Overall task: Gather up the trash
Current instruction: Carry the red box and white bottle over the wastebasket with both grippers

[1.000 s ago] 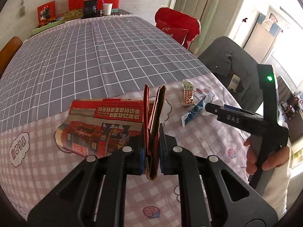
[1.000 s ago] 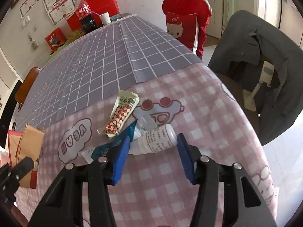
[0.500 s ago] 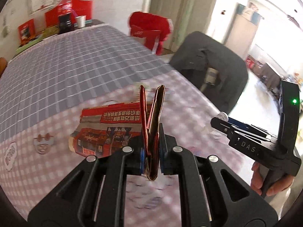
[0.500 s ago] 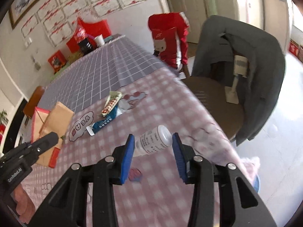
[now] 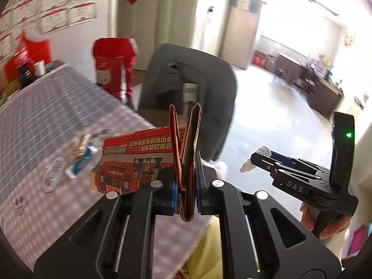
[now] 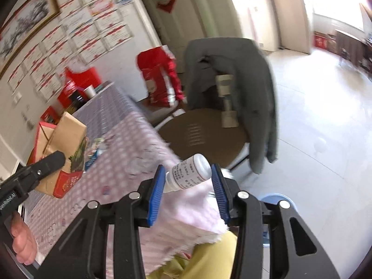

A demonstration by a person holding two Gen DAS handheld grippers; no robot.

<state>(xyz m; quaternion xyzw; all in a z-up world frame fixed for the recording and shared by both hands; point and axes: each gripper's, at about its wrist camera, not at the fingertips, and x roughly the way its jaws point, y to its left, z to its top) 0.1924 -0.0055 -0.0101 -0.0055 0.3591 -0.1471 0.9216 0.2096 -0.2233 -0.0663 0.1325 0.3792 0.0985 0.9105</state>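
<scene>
Both grippers have swung away from the middle of the worktop (image 5: 46, 121) toward its near corner since the earlier frames, each carrying its load along; the floor and the chair draped with a grey jacket (image 6: 232, 69) now fill the space ahead of them.

The left gripper (image 5: 187, 186) has its fingers pressed together on the folded edge of a flattened red and brown paper bag (image 5: 139, 158), which sticks up between the pads and fans out to the left of them, clear of the pink checked cloth. Beyond the bag, left of the fingers, a snack wrapper (image 5: 81, 140) and a blue wrapper (image 5: 79, 166) lie on the worktop, blurred.

The right gripper (image 6: 188, 183) pinches a small white plastic bottle (image 6: 189, 174) crosswise between its blue pads (image 6: 155, 186), cap end against the left pad, base against the right. Under these fingers hangs the cloth's fringed corner; just right of them a pale blue rim (image 6: 276, 197) shows on the floor.
</scene>
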